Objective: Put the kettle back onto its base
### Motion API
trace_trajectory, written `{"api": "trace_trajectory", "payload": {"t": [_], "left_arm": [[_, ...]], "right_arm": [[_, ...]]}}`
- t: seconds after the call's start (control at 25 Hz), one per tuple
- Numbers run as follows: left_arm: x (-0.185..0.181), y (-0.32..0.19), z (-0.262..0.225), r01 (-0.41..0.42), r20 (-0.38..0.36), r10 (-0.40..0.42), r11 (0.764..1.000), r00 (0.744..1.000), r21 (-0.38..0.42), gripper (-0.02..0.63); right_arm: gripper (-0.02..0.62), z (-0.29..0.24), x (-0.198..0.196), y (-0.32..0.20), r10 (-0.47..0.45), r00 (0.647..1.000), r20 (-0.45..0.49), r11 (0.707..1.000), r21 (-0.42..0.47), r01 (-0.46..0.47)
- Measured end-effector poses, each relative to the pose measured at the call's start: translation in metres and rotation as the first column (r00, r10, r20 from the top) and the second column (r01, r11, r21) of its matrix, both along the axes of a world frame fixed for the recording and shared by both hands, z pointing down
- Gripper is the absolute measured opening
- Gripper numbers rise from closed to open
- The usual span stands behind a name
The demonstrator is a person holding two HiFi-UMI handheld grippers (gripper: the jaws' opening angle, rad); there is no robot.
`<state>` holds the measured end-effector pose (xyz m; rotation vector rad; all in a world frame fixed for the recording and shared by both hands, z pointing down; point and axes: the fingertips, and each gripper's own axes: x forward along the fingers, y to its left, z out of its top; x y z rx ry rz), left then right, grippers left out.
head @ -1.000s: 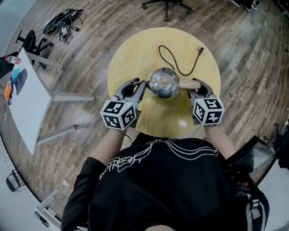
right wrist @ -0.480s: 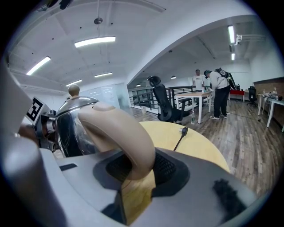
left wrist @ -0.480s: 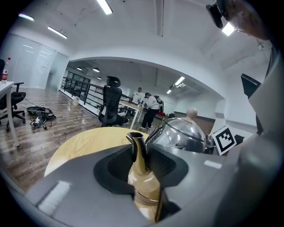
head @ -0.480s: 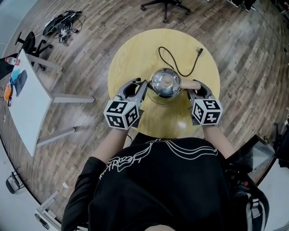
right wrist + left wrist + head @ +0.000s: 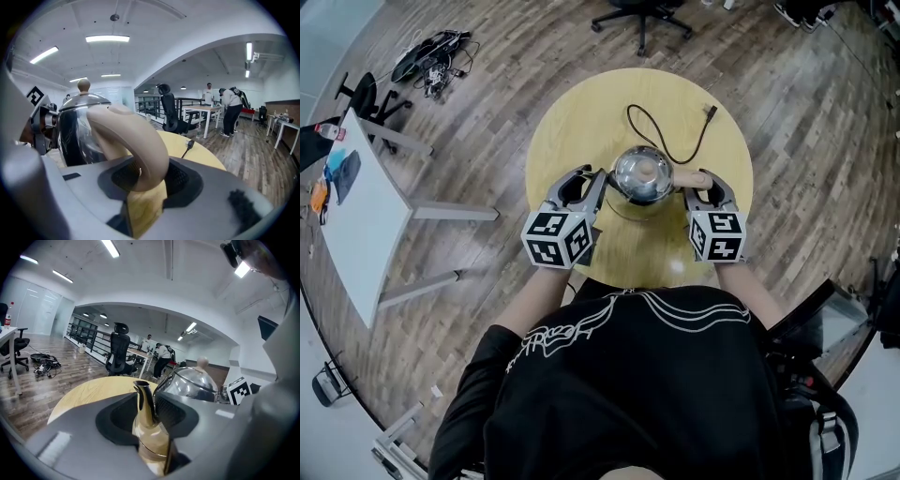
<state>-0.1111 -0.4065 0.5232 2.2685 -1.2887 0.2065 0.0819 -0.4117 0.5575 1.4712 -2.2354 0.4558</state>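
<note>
"Kettle (image 5: 642, 175) sits at the middle of your round yellow table (image 5: 572, 112), right between your two hands. How are you holding it?"

"Your left claw (image 5: 152, 416) is clenched on the spout (image 5: 144, 399). Your right claw (image 5: 143, 185) is clenched on the tan handle (image 5: 131, 136)."

"And around you? A black cord (image 5: 661, 131) loops over the far side of the table, with its plug (image 5: 712, 110) near the rim. The floor (image 5: 487, 112) is wood plank. A white desk (image 5: 356, 216) stands to your left, an office chair (image 5: 642, 14) beyond the table, and a tangle of cables (image 5: 431, 47) lies on the floor."

"Your gripper views add a white ceiling with strip lights (image 5: 107, 38), a black chair (image 5: 119, 352), and people (image 5: 229, 112) standing at a desk far back, too small to make out."

"The hard part is the base (image 5: 623, 204). You see only a pale sliver of it under the kettle's near side. Whether the kettle is seated on it or held just above cannot be told. Your own torso also covers the table's near edge."
</note>
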Motion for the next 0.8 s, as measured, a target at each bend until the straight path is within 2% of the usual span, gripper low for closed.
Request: {"api": "trace_trajectory", "payload": {"t": [0.08,0.24,0.36,0.6,0.8], "left_arm": [[-0.003,-0.002,-0.003,0.022,-0.010,-0.022,1.000,1.000,0.015,0.133],[-0.010,0.000,-0.008,0.055,-0.061,-0.055,0.998,0.997,-0.009,0.211],[-0.011,0.009,-0.014,0.067,-0.062,-0.066,0.998,0.996,0.007,0.253],[-0.016,0.058,-0.026,0.091,-0.079,-0.090,0.996,0.993,0.004,0.258],[0.005,0.101,-0.052,0.020,-0.116,-0.016,0.999,0.993,0.027,0.252]], "right_arm": [[0.138,-0.003,0.000,0.000,-0.007,1.000,0.007,1.000,0.004,0.007],[0.172,-0.008,0.005,0.004,-0.008,1.000,0.028,1.000,-0.008,0.008],[0.183,-0.013,0.009,0.011,-0.005,0.999,0.040,1.000,0.000,0.005],[0.183,-0.032,0.015,0.051,-0.032,0.997,0.067,0.999,0.015,0.031],[0.183,-0.073,0.001,0.093,-0.197,0.966,0.170,0.980,0.025,0.195]]}}
